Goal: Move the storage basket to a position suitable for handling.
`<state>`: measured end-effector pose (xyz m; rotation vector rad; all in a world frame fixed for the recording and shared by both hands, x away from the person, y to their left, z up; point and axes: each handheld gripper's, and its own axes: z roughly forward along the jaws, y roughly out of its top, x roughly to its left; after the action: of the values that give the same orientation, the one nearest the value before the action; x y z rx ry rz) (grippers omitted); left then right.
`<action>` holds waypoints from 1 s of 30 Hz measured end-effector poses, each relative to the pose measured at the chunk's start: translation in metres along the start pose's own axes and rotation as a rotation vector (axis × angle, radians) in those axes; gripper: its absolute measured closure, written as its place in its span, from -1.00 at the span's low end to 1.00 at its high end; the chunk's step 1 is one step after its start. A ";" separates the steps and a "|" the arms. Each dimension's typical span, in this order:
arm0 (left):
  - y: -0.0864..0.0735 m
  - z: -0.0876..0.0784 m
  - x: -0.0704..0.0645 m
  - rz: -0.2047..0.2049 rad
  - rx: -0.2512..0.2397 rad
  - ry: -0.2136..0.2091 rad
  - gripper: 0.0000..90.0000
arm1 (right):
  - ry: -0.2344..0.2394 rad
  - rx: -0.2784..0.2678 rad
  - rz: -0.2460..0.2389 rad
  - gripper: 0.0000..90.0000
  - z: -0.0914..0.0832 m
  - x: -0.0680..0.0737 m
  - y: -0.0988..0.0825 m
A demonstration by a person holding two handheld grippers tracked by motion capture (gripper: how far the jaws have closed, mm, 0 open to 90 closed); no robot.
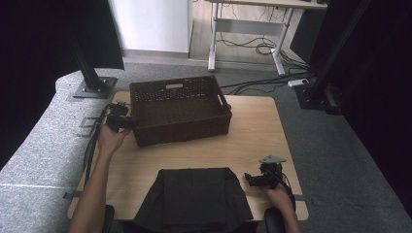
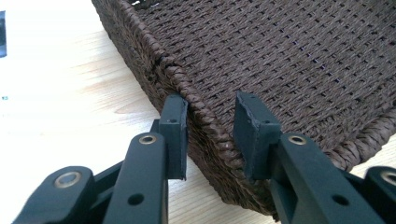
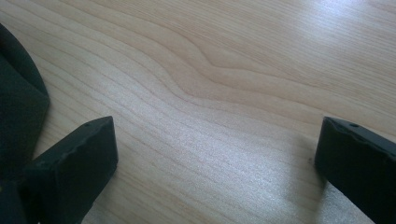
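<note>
- Left tongs clamped on basket rim, one pad outside, one inside.
- Right tongs wide, holding nothing, low over table, cloth just beside.
- Best to keep squeezing and pull basket slowly, flat.

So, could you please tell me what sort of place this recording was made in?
Probably a lab or office room set up for recording: a small wooden table on grey carpet, black frame posts bolted beside it, and a desk with loose cables behind.
</note>
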<state>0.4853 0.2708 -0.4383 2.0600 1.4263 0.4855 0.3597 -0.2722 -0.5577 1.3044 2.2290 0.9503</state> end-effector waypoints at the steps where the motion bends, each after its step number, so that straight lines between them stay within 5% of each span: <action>1: 0.000 0.000 0.000 0.002 0.000 -0.005 0.47 | 0.000 0.000 0.000 -1.00 0.000 0.000 0.000; 30: 0.005 0.006 -0.031 0.106 0.004 -0.093 0.52 | 0.000 0.000 0.000 -1.00 0.000 0.000 0.000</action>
<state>0.4815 0.2390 -0.4392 2.1403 1.2705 0.4235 0.3597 -0.2722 -0.5576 1.3050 2.2293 0.9500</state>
